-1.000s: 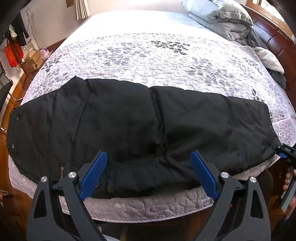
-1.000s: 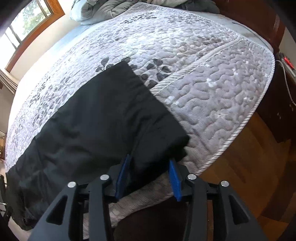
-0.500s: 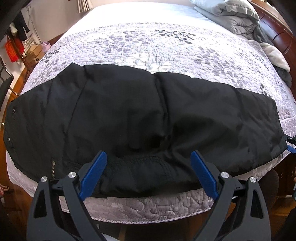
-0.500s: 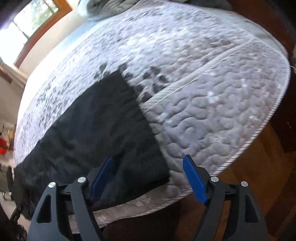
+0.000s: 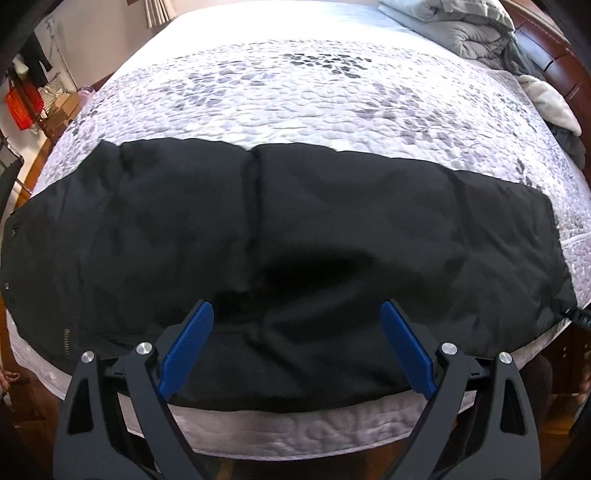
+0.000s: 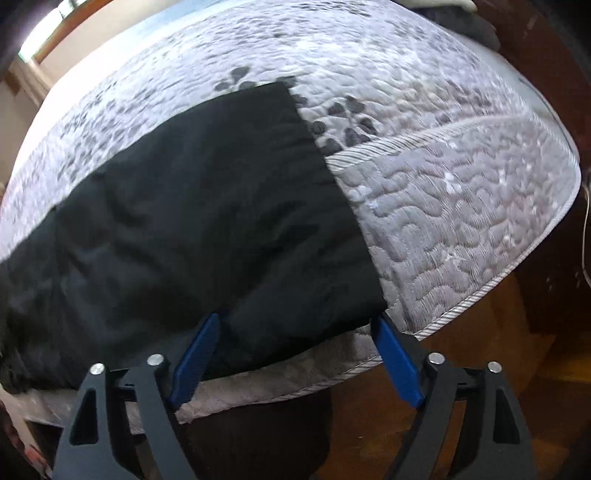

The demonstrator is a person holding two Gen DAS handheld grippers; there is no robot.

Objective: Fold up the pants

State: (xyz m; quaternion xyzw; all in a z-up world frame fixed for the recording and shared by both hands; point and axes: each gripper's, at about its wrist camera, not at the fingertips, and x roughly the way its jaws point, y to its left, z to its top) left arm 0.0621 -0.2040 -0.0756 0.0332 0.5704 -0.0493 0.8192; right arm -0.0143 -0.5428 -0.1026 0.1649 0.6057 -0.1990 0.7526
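Black padded pants (image 5: 280, 229) lie flat across the near edge of a quilted bed, waist end at the left, cuff end at the right. My left gripper (image 5: 295, 314) hangs open over the near middle hem, its blue pads wide apart and above the cloth. In the right wrist view the cuff end of the pants (image 6: 207, 221) lies on the quilt. My right gripper (image 6: 299, 321) straddles the cuff's near corner; its jaws are opening and the blue pads stand off the cloth on both sides.
The grey patterned quilt (image 5: 314, 92) covers the bed (image 6: 461, 206), whose corner falls off at the right to a wooden floor (image 6: 480, 369). Folded grey bedding (image 5: 461, 26) sits by the wooden headboard at the far right. Red bags and clutter (image 5: 22, 103) stand at the far left.
The right gripper, which was shut on the pants cuff, has spread its jaws wide and let it go. The left gripper has come closer over the pants, still open.
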